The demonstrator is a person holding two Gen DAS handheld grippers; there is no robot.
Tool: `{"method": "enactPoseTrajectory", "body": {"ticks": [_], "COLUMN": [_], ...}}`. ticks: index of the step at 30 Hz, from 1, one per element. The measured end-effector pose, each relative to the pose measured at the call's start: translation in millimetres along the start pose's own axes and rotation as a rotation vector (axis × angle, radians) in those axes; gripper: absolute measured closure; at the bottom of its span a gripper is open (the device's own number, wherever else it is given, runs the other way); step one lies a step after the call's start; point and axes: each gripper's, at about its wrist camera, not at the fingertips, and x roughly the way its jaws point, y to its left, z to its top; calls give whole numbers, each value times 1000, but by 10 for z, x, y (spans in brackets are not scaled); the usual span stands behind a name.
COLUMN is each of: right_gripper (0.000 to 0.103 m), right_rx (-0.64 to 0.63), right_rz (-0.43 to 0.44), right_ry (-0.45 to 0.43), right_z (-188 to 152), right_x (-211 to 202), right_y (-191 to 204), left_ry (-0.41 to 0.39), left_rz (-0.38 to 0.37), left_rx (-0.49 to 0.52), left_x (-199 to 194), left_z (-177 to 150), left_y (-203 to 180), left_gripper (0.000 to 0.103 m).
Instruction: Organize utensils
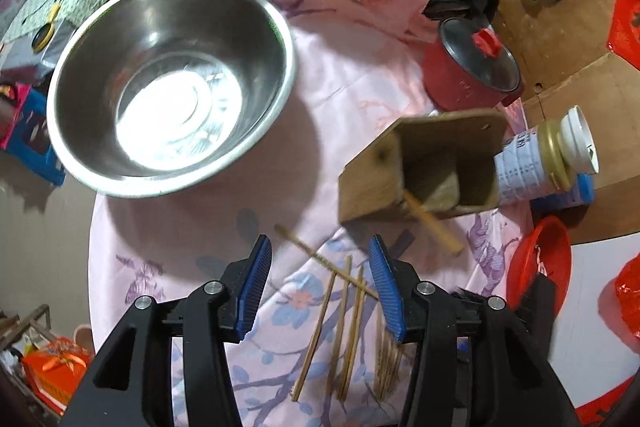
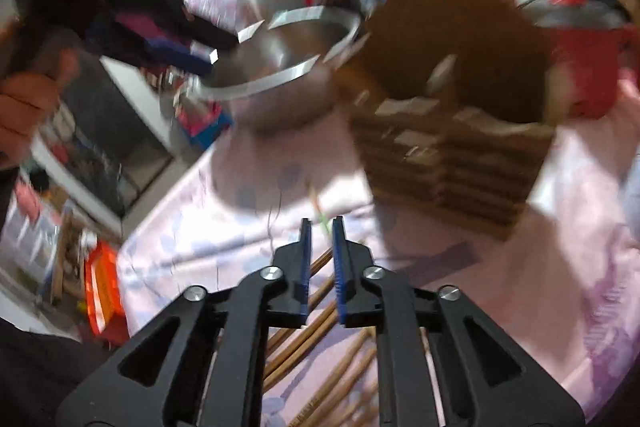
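Several wooden chopsticks (image 1: pixel 344 311) lie loose on the pink flowered cloth, just below and between my left gripper's (image 1: pixel 320 283) open blue pads. A wooden utensil holder (image 1: pixel 424 167) stands tilted ahead to the right, with one chopstick (image 1: pixel 432 223) leaning out of it. In the blurred right wrist view, my right gripper (image 2: pixel 322 259) has its pads close together with a narrow gap and nothing visible between them. It hovers over chopsticks (image 2: pixel 316 339), with the holder (image 2: pixel 452 115) ahead to the right. The left gripper (image 2: pixel 160 39) appears at upper left.
A large steel bowl (image 1: pixel 172 83) sits at the left on the round table. A red pot with a glass lid (image 1: pixel 472 67) is behind the holder, a lying tin (image 1: pixel 544 163) beside it, a red basin (image 1: pixel 540 263) at right.
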Motion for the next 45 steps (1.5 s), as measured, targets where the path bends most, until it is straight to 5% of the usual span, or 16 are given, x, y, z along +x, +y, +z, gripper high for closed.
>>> {"method": "enactPoseTrajectory", "body": {"ticks": [4, 7, 9, 11, 13, 19, 27, 32, 37, 45], "right_gripper": [72, 72, 76, 95, 97, 97, 97, 97, 97, 97], "right_rx": [-65, -96, -114, -113, -113, -158, 25, 194, 222, 232], "right_rz": [-57, -108, -163, -187, -182, -115, -175, -206, -280, -525], "right_ry": [68, 113, 148, 140, 113, -154, -700, -859, -934, -1076], "right_z": [124, 134, 97, 71, 66, 120, 391, 566, 701, 676], "right_x": [500, 766, 925, 923, 818, -242, -1580, -1538, -1222, -972], "right_y": [155, 195, 199, 184, 213, 471, 46, -419, -601, -591], "left_ry": [-3, -21, -30, -40, -56, -109, -103, -96, -93, -82], "left_rz": [30, 71, 98, 119, 141, 114, 62, 84, 121, 165], "left_rx": [-17, -24, -26, -20, -10, 0, -8, -13, -36, -42], "left_x": [-40, -125, -187, -240, -281, -395, -252, -241, -286, -287], "left_z": [-179, -294, -365, -426, -466, -512, -511, -597, -680, -724], "left_y": [183, 341, 457, 533, 557, 552, 335, 291, 419, 663], "left_gripper": [52, 48, 48, 48, 48, 47, 47, 47, 47, 47]}}
